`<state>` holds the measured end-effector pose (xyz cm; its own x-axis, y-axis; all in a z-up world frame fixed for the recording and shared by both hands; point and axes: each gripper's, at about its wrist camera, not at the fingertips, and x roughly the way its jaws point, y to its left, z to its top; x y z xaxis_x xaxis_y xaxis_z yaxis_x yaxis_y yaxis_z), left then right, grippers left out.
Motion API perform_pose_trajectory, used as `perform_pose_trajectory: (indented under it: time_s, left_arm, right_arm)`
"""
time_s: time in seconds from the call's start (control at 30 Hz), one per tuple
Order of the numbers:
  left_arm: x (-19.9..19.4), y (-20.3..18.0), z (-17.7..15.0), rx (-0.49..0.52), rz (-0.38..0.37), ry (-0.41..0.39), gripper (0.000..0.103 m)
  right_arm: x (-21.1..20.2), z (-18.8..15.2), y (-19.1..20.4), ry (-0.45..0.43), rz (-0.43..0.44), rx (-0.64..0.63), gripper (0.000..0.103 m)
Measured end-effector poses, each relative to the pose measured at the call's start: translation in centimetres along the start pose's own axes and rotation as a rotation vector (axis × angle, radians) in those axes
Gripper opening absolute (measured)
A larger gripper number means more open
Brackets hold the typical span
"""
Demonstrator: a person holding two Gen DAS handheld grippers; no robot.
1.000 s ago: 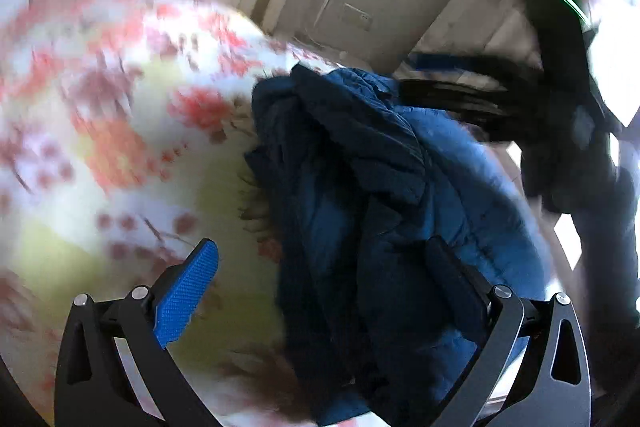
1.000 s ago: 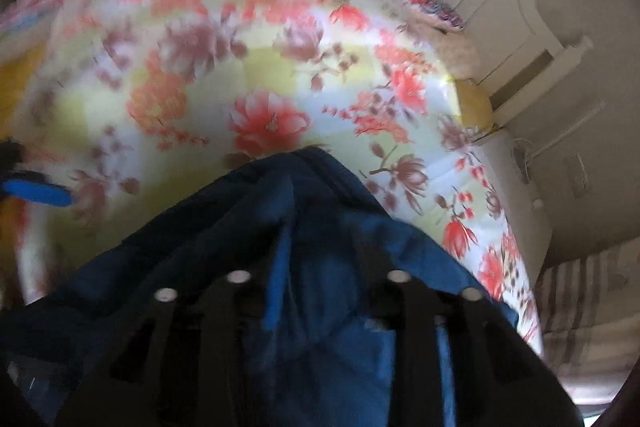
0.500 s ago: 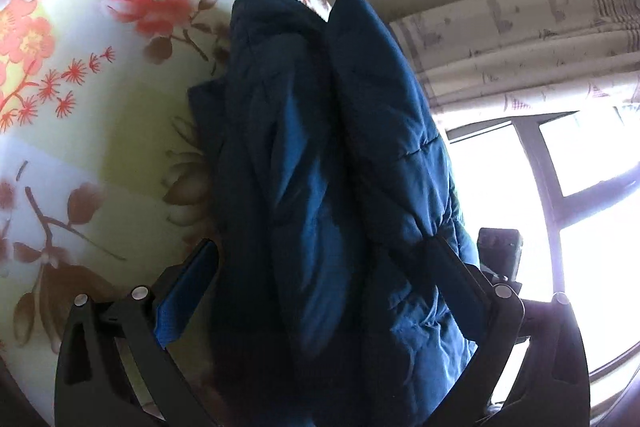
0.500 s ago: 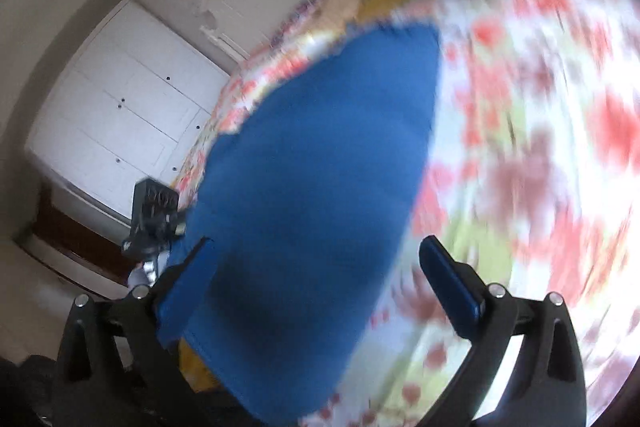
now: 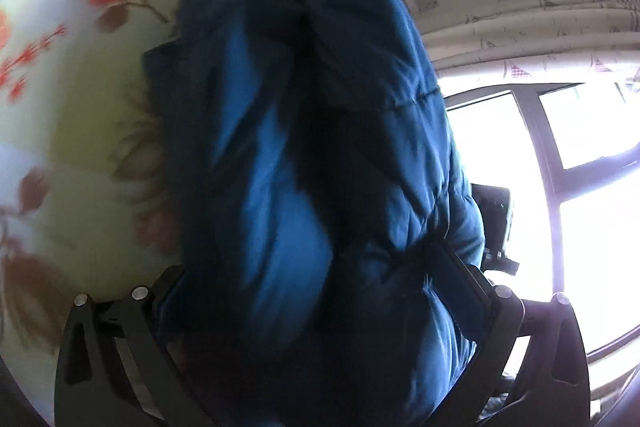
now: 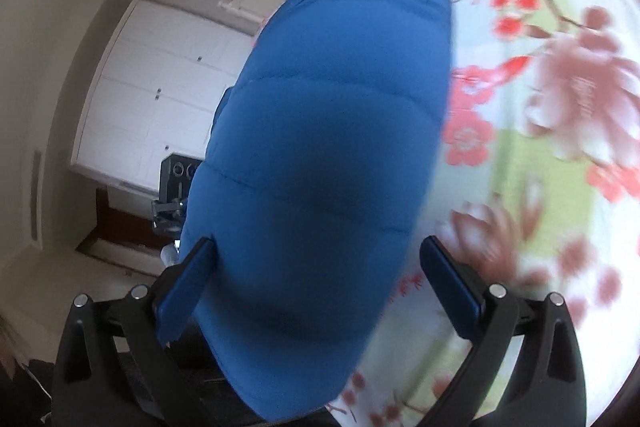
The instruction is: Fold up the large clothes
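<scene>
**Blue padded jacket on a flowered bed, seen from both grippers**

Left wrist view: the jacket [image 5: 320,155], a quilted blue garment bunched into long folds, lies on the flowered bedspread [image 5: 72,99] and fills the middle of the picture. Its near end bulges between the fingers of the left gripper [image 5: 320,291] and covers their tips on both sides. The dark arms of the gripper stand wide apart, but whether the pads press on the cloth cannot be told, as the padding hides them. Behind the jacket hang curtains [image 5: 520,11] beside a bright window [image 5: 580,131].

Right wrist view: a smooth, rounded flank of the same jacket [image 6: 328,155] rises between the fingers of the right gripper [image 6: 316,279]. The jaws stand fully spread, having just been opening; the left blue pad [image 6: 188,287] sits at the cloth's edge, while the right pad [image 6: 448,279] stands clear of it with bedspread [image 6: 540,147] showing in the gap. The jacket is thus between the fingers but not clamped. To the left, white cupboard doors [image 6: 160,95] line the far wall, and a dark device [image 6: 176,183] shows just past the jacket's edge.
</scene>
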<state>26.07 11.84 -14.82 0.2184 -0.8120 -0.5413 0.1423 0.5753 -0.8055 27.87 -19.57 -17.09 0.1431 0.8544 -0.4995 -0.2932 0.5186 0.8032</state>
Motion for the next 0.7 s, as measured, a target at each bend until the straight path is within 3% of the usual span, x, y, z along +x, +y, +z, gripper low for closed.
perform_pose_trajectory:
  time_s: [0.03, 0.1, 0.23, 0.33, 0.53, 0.63, 0.7]
  left_arm:
    - [0.1, -0.1, 0.1, 0.000, -0.006, -0.005, 0.099]
    - [-0.2, -0.2, -0.5, 0.007, -0.046, -0.047, 0.085]
    - [-0.6, -2.8, -1.3, 0.106, -0.012, -0.139, 0.074]
    - [0.0, -5.9, 0.7, 0.185, -0.023, -0.210, 0.069]
    - [4.2, -11.0, 9.5, 0.250, -0.064, -0.242, 0.068]
    - [8.9, -10.4, 15.0, 0.206, -0.053, -0.238, 0.068]
    - [12.2, -8.8, 16.8, 0.165, 0.005, -0.211, 0.067]
  right_arm:
    - [0.4, 0.1, 0.5, -0.005, -0.032, -0.022, 0.101]
    - [0.7, 0.0, 1.1, -0.038, -0.057, -0.056, 0.101]
    - [-0.7, -1.9, 2.3, -0.174, -0.105, -0.193, 0.076]
    - [-1.5, -2.3, 3.3, -0.252, -0.161, -0.289, 0.070]
    - [-6.9, 2.6, 3.8, -0.441, -0.218, -0.335, 0.067]
    - [-9.0, 7.0, 2.1, -0.481, -0.257, -0.323, 0.067]
    - [-9.7, 10.4, -0.3, -0.475, -0.280, -0.264, 0.067]
